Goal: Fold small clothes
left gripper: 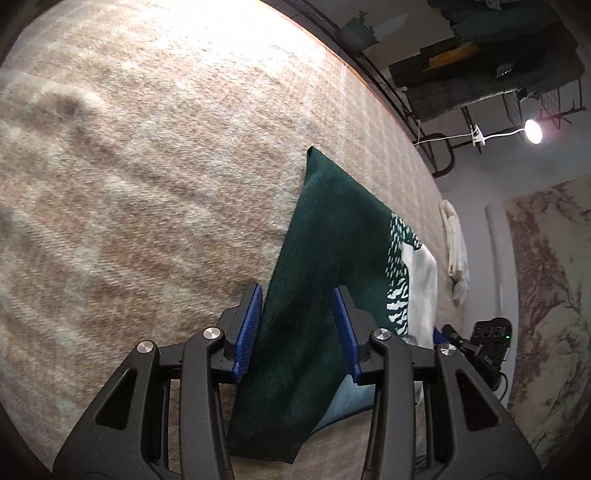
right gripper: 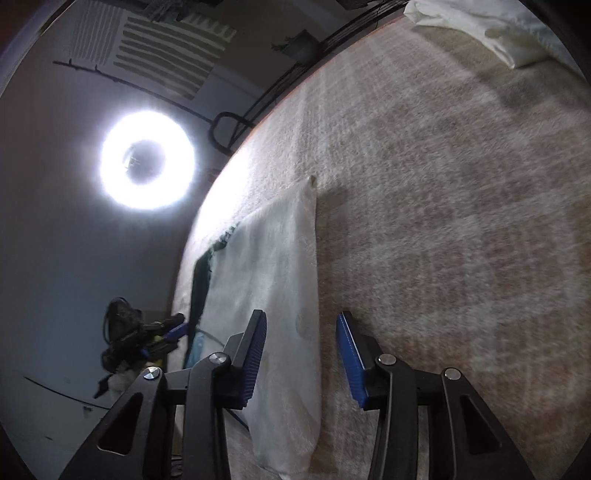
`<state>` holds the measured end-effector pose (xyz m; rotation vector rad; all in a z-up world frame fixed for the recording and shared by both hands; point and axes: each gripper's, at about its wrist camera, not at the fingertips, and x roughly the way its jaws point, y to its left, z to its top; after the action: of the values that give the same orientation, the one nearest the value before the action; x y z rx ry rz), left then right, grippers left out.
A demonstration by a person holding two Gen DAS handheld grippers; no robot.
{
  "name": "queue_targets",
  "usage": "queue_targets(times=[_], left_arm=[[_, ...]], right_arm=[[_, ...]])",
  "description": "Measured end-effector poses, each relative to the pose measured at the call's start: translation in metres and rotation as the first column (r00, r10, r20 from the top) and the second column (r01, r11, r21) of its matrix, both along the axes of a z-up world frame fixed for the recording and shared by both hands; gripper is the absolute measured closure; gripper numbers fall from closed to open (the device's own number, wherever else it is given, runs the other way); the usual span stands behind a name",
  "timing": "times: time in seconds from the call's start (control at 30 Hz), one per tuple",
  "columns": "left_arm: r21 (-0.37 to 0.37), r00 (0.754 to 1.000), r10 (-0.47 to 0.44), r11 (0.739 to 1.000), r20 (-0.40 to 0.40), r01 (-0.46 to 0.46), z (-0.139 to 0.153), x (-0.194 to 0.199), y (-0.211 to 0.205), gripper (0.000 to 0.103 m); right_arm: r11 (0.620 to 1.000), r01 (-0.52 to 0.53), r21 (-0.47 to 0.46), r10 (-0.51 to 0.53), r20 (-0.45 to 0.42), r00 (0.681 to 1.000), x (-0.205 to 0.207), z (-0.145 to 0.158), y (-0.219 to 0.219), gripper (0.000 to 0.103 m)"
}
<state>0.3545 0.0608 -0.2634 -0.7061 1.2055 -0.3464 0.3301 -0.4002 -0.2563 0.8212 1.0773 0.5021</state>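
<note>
A small dark green garment (left gripper: 332,229) with a white, speckled end lies flat on the beige checked blanket (left gripper: 147,166). My left gripper (left gripper: 297,295) hovers over its near green end with the jaws apart. The cloth runs under the gap, and a pale blue inner layer shows by the right finger. In the right wrist view the garment's white end (right gripper: 273,258) stretches away from me. My right gripper (right gripper: 301,317) stands open over its right edge. Its left pad is above the cloth and its right pad is over bare blanket (right gripper: 443,221).
A crumpled white cloth (left gripper: 456,243) lies near the blanket's far edge, and it also shows in the right wrist view as a white cloth (right gripper: 480,26). A bright ring light (right gripper: 147,158) and a small lamp (left gripper: 533,131) shine beyond the table edge. Dark racks line the wall.
</note>
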Motion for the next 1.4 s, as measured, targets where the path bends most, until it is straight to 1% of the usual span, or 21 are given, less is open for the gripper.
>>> queue_targets(times=[0.1,0.23,0.3,0.33,0.37,0.4,0.43,0.47,0.57,0.77,0.93,1.03,1.17,1.3,1.4], left_arm=[[-0.029,1.000,-0.011,1.000,-0.003,0.011,-0.001,0.005,-0.005,0.064],[-0.025,0.999,-0.042,0.999,0.006,0.042,0.000,0.013,-0.022,0.064],[-0.011,0.999,-0.039,0.999,0.012,0.039,0.002,0.016,-0.028,0.064],[-0.006,0.999,-0.039,0.999,0.014,0.039,0.003,0.017,-0.030,0.067],[0.005,0.999,-0.039,0.999,0.014,0.039,0.003,0.018,-0.033,0.077],[0.013,0.999,-0.042,0.999,0.009,0.042,0.002,0.019,-0.036,0.082],[0.029,0.999,-0.044,0.999,0.005,0.044,0.001,0.019,-0.039,0.092],[0.052,0.999,-0.042,0.998,0.008,0.041,0.002,0.019,-0.042,0.096],[0.095,0.998,-0.047,0.995,0.034,0.044,0.009,0.017,-0.049,0.100],[0.108,0.992,-0.074,0.992,0.105,0.063,0.032,0.010,-0.060,0.101],[0.106,0.983,-0.088,0.992,0.162,0.071,0.053,0.002,-0.069,0.101],[0.089,0.978,-0.094,0.993,0.188,0.079,0.063,-0.002,-0.070,0.101],[0.094,0.968,-0.122,0.990,0.219,0.103,0.077,0.000,-0.086,0.101],[0.100,0.955,-0.168,0.984,0.244,0.148,0.089,0.007,-0.115,0.101],[0.100,0.945,-0.200,0.979,0.260,0.179,0.096,0.011,-0.139,0.101]], right_arm=[[0.999,-0.006,0.037,0.006,-0.003,1.000,0.005,-0.008,0.005,0.075],[0.998,-0.042,0.046,0.042,0.011,0.999,0.016,-0.009,0.025,0.076],[0.998,-0.060,0.027,0.059,0.021,0.998,0.022,-0.008,0.038,0.077],[0.998,-0.061,0.019,0.060,0.025,0.998,0.025,-0.007,0.042,0.077],[0.998,-0.058,0.019,0.057,0.025,0.998,0.025,-0.007,0.044,0.078],[0.998,-0.049,0.028,0.049,0.021,0.999,0.027,-0.007,0.045,0.084],[0.998,-0.046,0.033,0.046,0.013,0.999,0.029,-0.008,0.046,0.088],[0.999,-0.045,0.028,0.045,0.004,0.999,0.030,-0.009,0.048,0.095],[0.999,-0.037,-0.018,0.037,0.004,0.999,0.031,-0.002,0.055,0.100],[0.988,-0.058,-0.145,0.070,0.079,0.994,0.030,0.029,0.075,0.101],[0.981,-0.041,-0.188,0.066,0.127,0.990,0.027,0.054,0.081,0.101],[0.979,-0.019,-0.204,0.052,0.159,0.986,0.020,0.067,0.073,0.101],[0.975,0.007,-0.222,0.037,0.194,0.980,0.015,0.087,0.058,0.101],[0.966,0.029,-0.257,0.033,0.235,0.972,0.008,0.109,0.044,0.101],[0.958,0.043,-0.282,0.027,0.243,0.970,0.005,0.119,0.031,0.101]])
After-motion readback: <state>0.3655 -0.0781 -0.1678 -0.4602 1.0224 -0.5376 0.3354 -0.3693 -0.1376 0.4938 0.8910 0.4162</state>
